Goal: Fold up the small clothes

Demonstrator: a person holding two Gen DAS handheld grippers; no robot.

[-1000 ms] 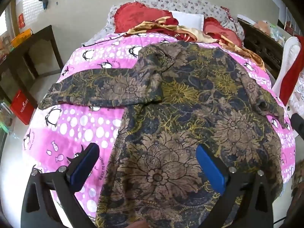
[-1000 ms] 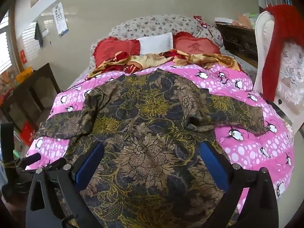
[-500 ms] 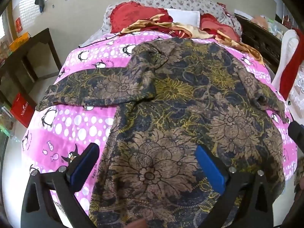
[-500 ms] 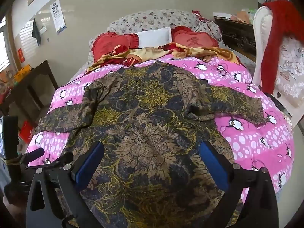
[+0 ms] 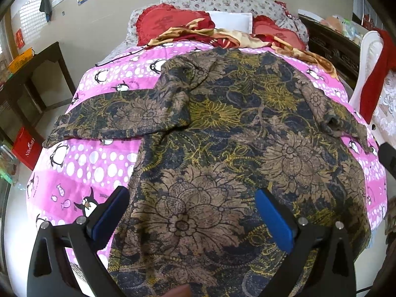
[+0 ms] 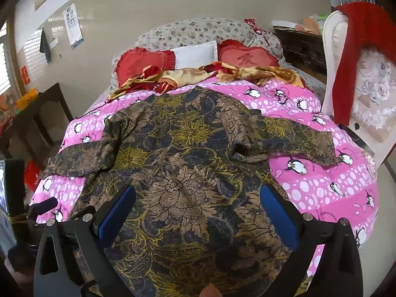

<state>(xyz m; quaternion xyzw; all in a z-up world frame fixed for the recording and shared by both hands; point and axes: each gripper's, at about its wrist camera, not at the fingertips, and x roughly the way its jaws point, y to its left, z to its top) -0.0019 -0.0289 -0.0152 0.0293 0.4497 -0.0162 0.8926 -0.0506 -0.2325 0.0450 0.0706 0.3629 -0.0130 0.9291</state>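
Note:
A dark floral shirt [image 5: 222, 148] in navy, brown and gold lies spread flat on a pink penguin quilt [image 5: 81, 163], collar toward the pillows. Its left sleeve [image 5: 118, 116] stretches out sideways; its right sleeve [image 6: 297, 138] is bunched and lies out to the right. The shirt also fills the right wrist view [image 6: 188, 173]. My left gripper [image 5: 190, 210] is open and empty above the shirt's lower hem. My right gripper [image 6: 198, 205] is open and empty above the same hem area. Each has blue pads [image 5: 272, 215].
Red heart cushions [image 6: 141, 61] and a white pillow [image 6: 195, 54] sit at the bed's head with a crumpled red-gold cloth [image 6: 198, 74]. A dark wooden table [image 5: 37, 74] stands left. A white chair with red cloth [image 6: 358, 61] stands right.
Both grippers have pulled back and risen slightly, so more of the bed and shirt shows. The shirt has not moved.

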